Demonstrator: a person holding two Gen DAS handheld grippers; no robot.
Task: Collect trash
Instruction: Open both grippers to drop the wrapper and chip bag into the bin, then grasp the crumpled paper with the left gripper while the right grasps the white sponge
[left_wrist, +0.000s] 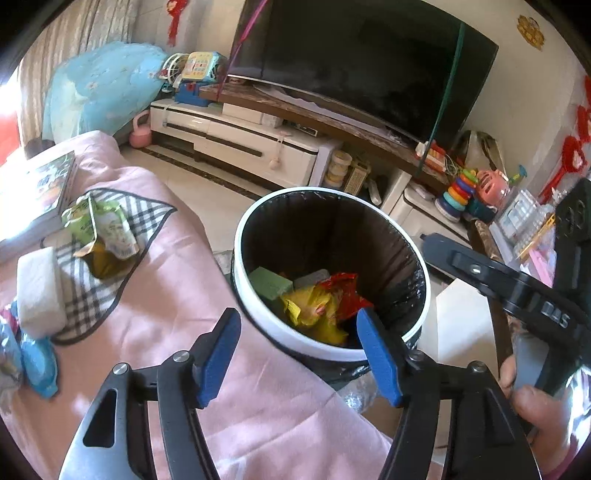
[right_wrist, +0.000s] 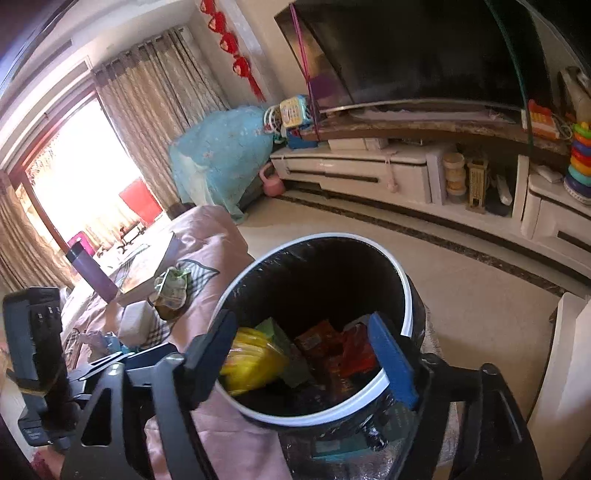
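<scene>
Both of your grippers hang over the round black-lined trash bin with the white rim (left_wrist: 369, 354), and both are empty: the left gripper (left_wrist: 299, 354) has its blue-padded jaws standing wide with nothing between them, and the right gripper (right_wrist: 306, 354) is spread just as wide above the bin mouth, gripping nothing.

Inside the bin you already have a crumpled yellow wrapper (left_wrist: 314, 310), a red foil packet (left_wrist: 343, 291) and a green block-shaped sponge (left_wrist: 269, 284), so part of the job looks done.

What is left sits on the pink-covered table (left_wrist: 177, 325) beside the bin: a crushed green-and-white drink carton (left_wrist: 99, 236) lying on the checked cloth (left_wrist: 110, 266), and 2 blue plastic packets (left_wrist: 33, 362) near the table edge. The white rectangular block (left_wrist: 37, 291) next to the carton may or may not be trash; you cannot tell from here.

By this reckoning you are roughly midway, with the carton the likely next pick
</scene>
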